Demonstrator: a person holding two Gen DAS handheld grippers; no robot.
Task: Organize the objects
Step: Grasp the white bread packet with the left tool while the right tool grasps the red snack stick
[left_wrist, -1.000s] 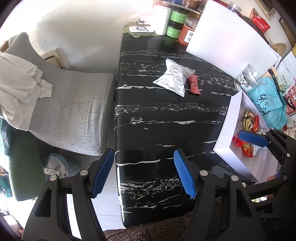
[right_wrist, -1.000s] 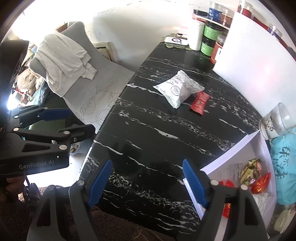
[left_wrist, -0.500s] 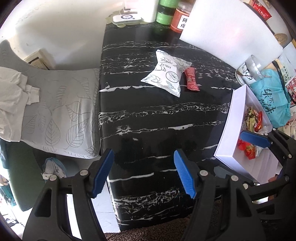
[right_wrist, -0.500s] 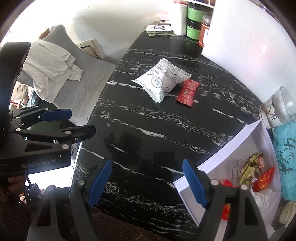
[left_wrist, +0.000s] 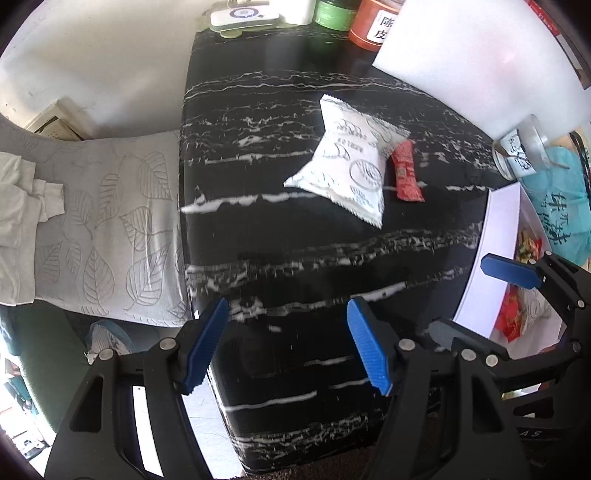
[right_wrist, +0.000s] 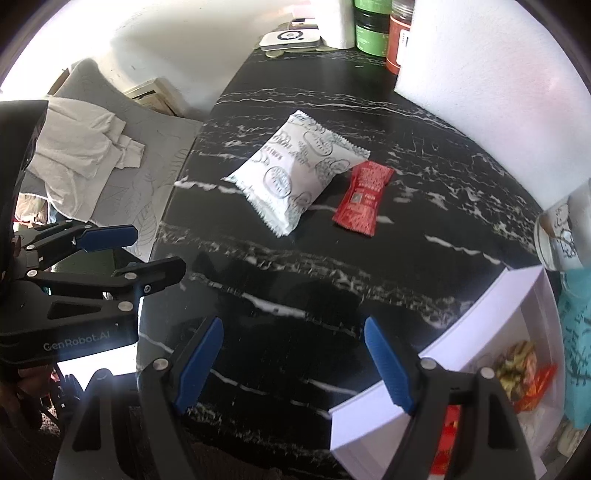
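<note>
A white snack pouch (left_wrist: 349,170) (right_wrist: 295,173) lies on the black marble table (left_wrist: 295,258) (right_wrist: 406,229), with a small red packet (left_wrist: 405,172) (right_wrist: 364,194) just to its right. A white box (left_wrist: 491,258) (right_wrist: 424,365) at the table's right holds several wrapped sweets. My left gripper (left_wrist: 286,345) hangs open over the table's near edge, nothing between its blue pads. My right gripper (right_wrist: 293,363) is open too, over the near table beside the box's corner. Each gripper shows in the other's view: the right gripper (left_wrist: 480,299) and the left gripper (right_wrist: 147,251).
Jars (left_wrist: 338,13) (right_wrist: 373,22), a white device (left_wrist: 240,16) and a white board (left_wrist: 480,62) (right_wrist: 498,74) stand at the table's far end. A glass jar (left_wrist: 521,151) and a teal bag (left_wrist: 565,206) sit at the right. A grey leaf-patterned cushion (left_wrist: 110,229) with a white cloth (right_wrist: 74,147) lies left.
Both grippers have moved forward over the table and lower; the pouch and red packet now look nearer and larger. Jaws stand as wide as before.
</note>
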